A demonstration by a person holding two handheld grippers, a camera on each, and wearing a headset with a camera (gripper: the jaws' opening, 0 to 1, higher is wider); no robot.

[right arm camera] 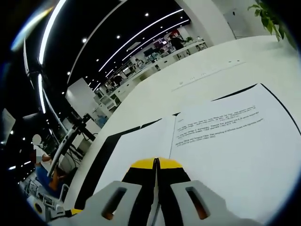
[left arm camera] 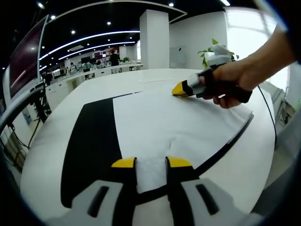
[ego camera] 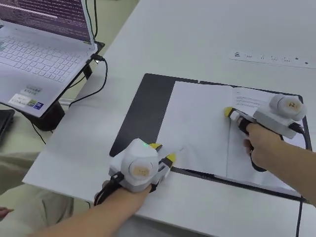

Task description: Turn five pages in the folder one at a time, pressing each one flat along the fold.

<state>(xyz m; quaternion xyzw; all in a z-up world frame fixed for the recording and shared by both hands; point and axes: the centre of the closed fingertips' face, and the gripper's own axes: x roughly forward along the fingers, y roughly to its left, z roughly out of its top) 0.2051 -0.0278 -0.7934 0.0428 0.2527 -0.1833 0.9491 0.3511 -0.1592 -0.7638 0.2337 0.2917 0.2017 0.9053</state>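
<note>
On the white table in front of me the folder lies open, its black cover showing as a wide strip on the left and a thin edge along the near side. A blank left page lies flat over it, and a right page carries a few lines of print at its far end. The fold runs near to far between them. My left gripper sits at the near edge of the left page; in its own view the yellow-tipped jaws stand apart with white paper showing in the gap, and I cannot tell whether they touch the sheet. My right gripper is over towards the far part of the fold, tips down at the paper; in the right gripper view its jaws are closed tight against each other, with nothing between them, pointing along the fold line. The left gripper view also catches it at the far side of the page. A laptop stands open at the far left, off the table, with a black cable trailing from it.
</note>
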